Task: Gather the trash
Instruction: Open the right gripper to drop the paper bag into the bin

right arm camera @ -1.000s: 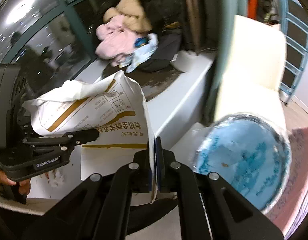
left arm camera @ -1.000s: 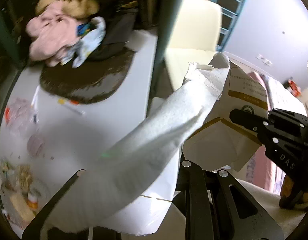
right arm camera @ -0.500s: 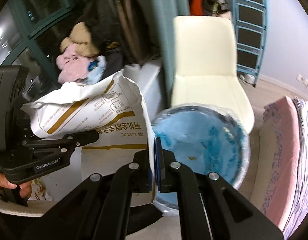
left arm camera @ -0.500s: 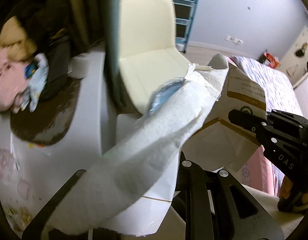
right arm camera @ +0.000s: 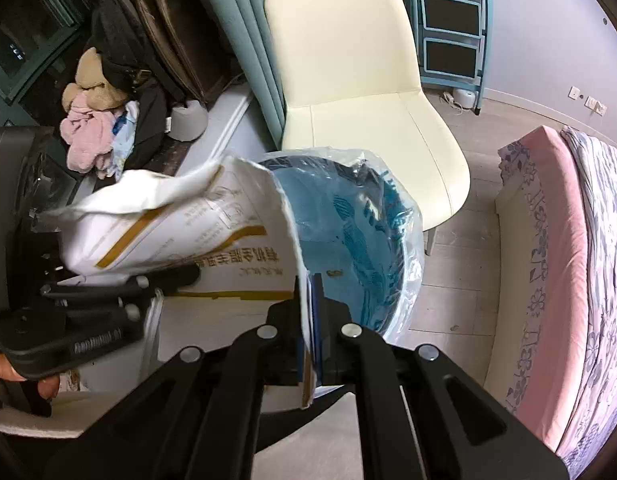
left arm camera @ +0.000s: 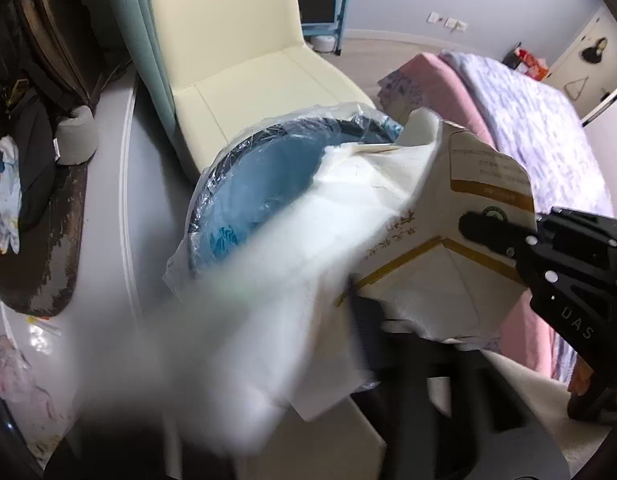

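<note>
**Paper trash held over the lined bin**

Nearest, the right gripper (right arm camera: 308,344) is clamped tight on the torn edge of the bag (right arm camera: 196,240), a white paper bag with gold lines and printed text. It looks light, thin and creased; it would likely tear if pulled hard, so the stiffer folded edge is probably the best place to hold it. The left gripper (right arm camera: 164,284) reaches across under the bag's far side; its jaws are opening, and a soft, quilted tissue (left arm camera: 268,280), blurred in the left wrist view, drapes over them. I cannot tell if the pads still press on it. The tissue should be limp and nearly weightless, likely to flutter instead of dropping straight.

Just beyond both hangs the bin (right arm camera: 368,240), round and blue, lined with crinkly clear plastic. Behind it stands a smooth cream chair (right arm camera: 360,80).
</note>
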The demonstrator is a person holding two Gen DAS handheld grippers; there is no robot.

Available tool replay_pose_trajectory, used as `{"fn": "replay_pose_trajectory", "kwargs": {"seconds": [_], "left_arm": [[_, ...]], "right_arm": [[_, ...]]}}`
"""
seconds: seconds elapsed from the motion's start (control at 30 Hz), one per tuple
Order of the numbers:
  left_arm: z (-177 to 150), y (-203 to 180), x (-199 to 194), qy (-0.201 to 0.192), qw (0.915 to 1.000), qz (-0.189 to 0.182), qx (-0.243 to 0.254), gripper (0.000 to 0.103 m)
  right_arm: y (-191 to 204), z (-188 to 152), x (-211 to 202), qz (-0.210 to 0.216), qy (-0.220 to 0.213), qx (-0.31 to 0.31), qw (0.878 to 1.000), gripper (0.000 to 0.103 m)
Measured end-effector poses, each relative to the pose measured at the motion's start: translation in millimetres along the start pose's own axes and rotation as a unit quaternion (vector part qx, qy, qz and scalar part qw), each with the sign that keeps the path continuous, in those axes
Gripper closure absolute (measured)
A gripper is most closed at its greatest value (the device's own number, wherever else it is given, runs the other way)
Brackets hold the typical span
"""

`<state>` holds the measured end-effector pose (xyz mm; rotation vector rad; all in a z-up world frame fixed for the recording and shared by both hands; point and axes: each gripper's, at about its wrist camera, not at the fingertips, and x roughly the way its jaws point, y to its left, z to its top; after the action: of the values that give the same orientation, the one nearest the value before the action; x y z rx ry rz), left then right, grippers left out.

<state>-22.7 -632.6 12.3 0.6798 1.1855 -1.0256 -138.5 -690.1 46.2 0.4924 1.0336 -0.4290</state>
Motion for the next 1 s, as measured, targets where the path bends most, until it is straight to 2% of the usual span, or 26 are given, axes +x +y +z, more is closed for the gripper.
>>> {"fn": "replay_pose_trajectory", "kwargs": {"seconds": [0.03,0.17,0.2,0.27,0.3,0.33,0.5,0.7,1.0], "left_arm": [[2,-1,-2,-0.005,1.0,0.004,0.002,0.033],[7,1,-7,-0.021,0.9995,0.024,0.0,0.025],[7,4,-8,-0.023,0.9994,0.026,-0.006,0.025],[9,10,-12,-0.03,0.9989,0.03,-0.018,0.025],[9,14,-15,-0.034,0.9987,0.031,-0.023,0.025],[9,19,-20,-0.043,0.9982,0.03,-0.031,0.025],[7,36,-35,-0.063,0.9967,0.023,-0.046,0.022],[-7,48,-46,-0.068,0.9962,0.023,-0.05,0.022],[-51,88,-62,-0.069,0.994,0.036,-0.076,0.022]], "right_arm": [[-1,2,0,-0.004,-0.001,-0.003,1.0,0.098],[-2,10,3,-0.035,-0.004,-0.012,0.999,0.094],[-3,12,3,-0.044,-0.006,-0.01,0.999,0.088],[-5,16,1,-0.05,-0.019,-0.003,0.999,0.07],[-6,18,-2,-0.06,-0.031,-0.001,0.998,0.054],[-5,20,-4,-0.066,-0.039,-0.002,0.997,0.048],[12,27,-6,-0.061,-0.052,-0.023,0.997,0.048],[46,25,-2,-0.053,-0.044,-0.064,0.996,0.048],[103,13,6,-0.038,-0.036,-0.102,0.993,0.048]]}}
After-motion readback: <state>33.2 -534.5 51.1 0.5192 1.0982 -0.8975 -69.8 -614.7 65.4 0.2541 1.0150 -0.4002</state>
